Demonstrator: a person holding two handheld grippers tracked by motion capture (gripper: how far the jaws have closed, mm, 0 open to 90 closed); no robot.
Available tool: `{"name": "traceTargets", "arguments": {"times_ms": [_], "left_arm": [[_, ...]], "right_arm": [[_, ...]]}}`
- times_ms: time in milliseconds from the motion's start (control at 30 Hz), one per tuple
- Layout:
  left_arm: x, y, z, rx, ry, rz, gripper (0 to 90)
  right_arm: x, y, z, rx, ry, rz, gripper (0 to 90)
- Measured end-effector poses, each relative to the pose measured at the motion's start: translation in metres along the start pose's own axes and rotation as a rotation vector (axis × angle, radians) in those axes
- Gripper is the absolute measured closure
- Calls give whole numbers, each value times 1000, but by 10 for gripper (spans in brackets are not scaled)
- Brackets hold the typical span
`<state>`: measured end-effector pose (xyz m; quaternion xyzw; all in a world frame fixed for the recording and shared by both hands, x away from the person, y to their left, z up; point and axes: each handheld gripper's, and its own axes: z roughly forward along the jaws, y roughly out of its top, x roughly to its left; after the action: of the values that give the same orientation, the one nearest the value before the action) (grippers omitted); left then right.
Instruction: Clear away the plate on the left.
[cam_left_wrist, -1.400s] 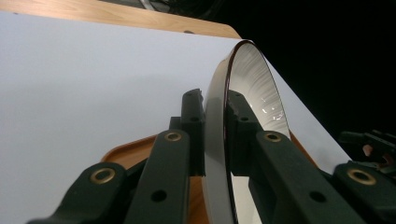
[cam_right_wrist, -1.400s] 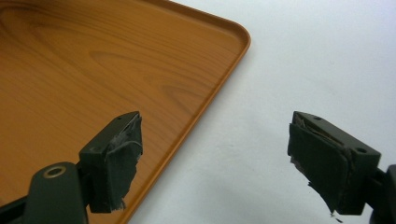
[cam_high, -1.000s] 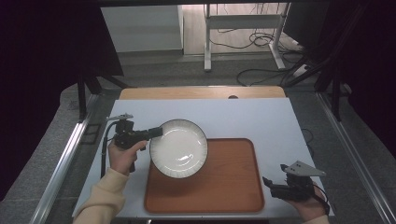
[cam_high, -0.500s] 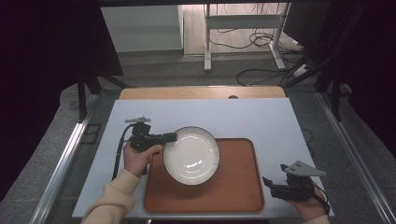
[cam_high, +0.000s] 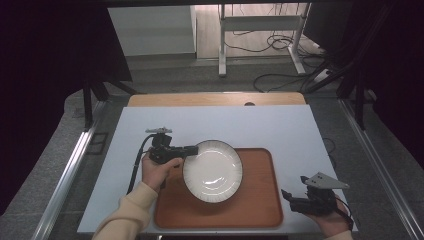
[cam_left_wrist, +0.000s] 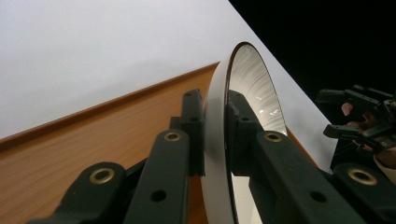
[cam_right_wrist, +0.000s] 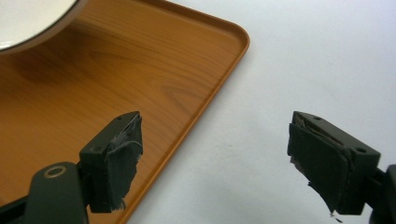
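Left tool (cam_high: 187, 150): you clamp the plate (cam_high: 212, 171) by its rim, keeping it over the tray (cam_high: 260, 210) for setting down.
Right tool (cam_right_wrist: 212, 158): wide open, empty, beside tray's corner.

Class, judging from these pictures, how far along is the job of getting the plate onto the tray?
Done: the left gripper has its fingers clamped on the rim of the white plate, which is over the wooden tray. In hand: the plate is held tilted, casting a shadow on the tray in the right gripper view. Left: lowering it flat and letting go. The right gripper waits open beside the tray.
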<state>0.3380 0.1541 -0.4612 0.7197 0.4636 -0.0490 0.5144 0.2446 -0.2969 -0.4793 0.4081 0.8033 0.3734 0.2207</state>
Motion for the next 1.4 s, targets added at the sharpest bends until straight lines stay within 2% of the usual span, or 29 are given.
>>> {"name": "traceTargets", "arguments": {"times_ms": [267, 567, 733, 833, 1033, 1133, 1200, 1300, 1400], "left_arm": [[-1, -2, 12, 28, -4, -3, 800], [2, -11, 25, 85, -2, 3, 799], [6, -15, 31, 99, 13, -11, 800], [13, -17, 33, 105, 9, -30, 806], [19, -18, 40, 125, 62, -18, 826], [21, -19, 42, 128, 71, -19, 829], [23, -20, 44, 135, 88, -9, 828], [21, -22, 49, 169, 145, 27, 789], [21, -23, 50, 175, 152, 36, 760]], "right_arm": [[0, 0, 0, -1, -1, 0, 181], [0, 0, -1, -3, -2, -1, 182], [0, 0, -1, -3, -1, -2, 181], [0, 0, -1, -2, 0, -3, 181], [0, -1, 1, 2, 1, -4, 181], [0, -1, 1, 5, 1, -5, 181], [1, -1, 1, 7, 3, -6, 181], [1, -1, 2, 8, 2, -8, 181], [1, -1, 2, 9, 2, -10, 181]]}}
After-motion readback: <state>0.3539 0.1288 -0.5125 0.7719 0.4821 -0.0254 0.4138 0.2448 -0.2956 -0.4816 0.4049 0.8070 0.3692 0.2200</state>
